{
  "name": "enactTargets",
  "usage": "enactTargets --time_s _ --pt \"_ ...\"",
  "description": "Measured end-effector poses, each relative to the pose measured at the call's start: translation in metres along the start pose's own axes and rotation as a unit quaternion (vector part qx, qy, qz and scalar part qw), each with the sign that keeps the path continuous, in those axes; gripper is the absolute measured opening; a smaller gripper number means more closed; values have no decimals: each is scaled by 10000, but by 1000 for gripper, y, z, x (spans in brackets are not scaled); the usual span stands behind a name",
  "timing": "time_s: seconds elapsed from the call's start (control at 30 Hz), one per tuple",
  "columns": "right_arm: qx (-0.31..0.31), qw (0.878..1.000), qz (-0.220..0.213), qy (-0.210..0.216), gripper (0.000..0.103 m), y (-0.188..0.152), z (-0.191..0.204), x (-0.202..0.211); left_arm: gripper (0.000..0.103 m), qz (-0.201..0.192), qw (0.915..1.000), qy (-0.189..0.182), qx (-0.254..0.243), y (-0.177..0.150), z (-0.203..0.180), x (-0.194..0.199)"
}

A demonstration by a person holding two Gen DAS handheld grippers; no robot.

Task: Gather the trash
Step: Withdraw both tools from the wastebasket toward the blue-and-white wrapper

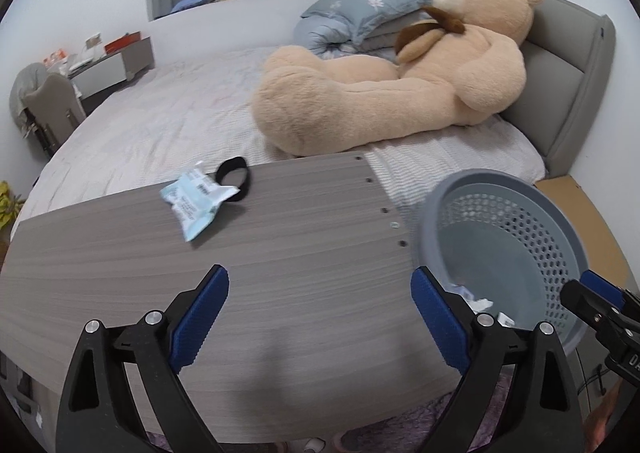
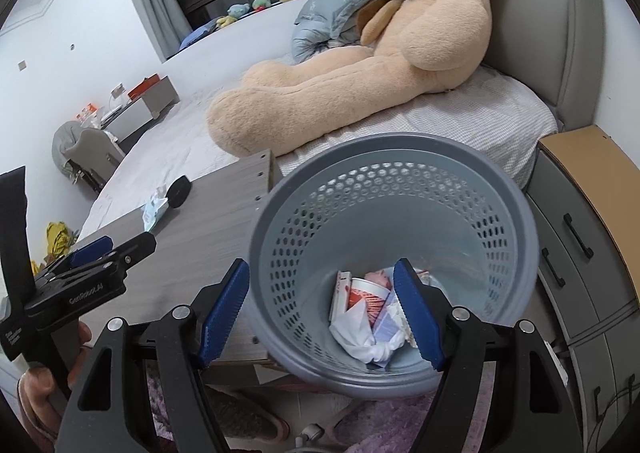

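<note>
pale blue wrapper (image 1: 197, 200) flat on grey wood tabletop (image 1: 280, 253), far left part, touching black band (image 1: 235, 177) just behind it; left gripper (image 1: 320, 317) over bare tabletop, jaws wide apart, nothing between; grey perforated bin (image 2: 400, 189) at table's right edge, crumpled paper and cartons (image 2: 366, 313) on its bottom; right gripper (image 2: 320, 313) above bin's mouth, jaws apart, gripping nothing; teddy bear (image 1: 400, 73) on bed behind.

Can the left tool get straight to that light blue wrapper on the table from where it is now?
Probably yes. The left tool is open and empty, and bare table lies between it and the wrapper. The black band touching the wrapper's far edge could get caught in the grab.
</note>
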State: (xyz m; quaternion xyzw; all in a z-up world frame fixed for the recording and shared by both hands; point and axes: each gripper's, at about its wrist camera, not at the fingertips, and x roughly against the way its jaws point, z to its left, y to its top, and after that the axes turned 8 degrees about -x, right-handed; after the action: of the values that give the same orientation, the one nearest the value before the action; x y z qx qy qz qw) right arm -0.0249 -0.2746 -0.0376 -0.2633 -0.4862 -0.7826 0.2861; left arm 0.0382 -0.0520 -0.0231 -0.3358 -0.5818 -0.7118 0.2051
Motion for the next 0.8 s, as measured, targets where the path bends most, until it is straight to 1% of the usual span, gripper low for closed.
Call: enactTargets --time_s 0.2,0.4,0.57,0.8 --pt "170 9998 74 46 71 0 21 -12 91 61 9991 280 318 0 41 -10" --pt "191 9997 124 130 71 13 34 -24 91 104 9962 582 645 11 82 -26" --pt "274 9993 138 192 71 25 48 -36 91 168 9940 714 807 26 107 -45" --pt "282 9983 389 344 71 41 64 -73 91 307 9929 752 868 46 129 -75"
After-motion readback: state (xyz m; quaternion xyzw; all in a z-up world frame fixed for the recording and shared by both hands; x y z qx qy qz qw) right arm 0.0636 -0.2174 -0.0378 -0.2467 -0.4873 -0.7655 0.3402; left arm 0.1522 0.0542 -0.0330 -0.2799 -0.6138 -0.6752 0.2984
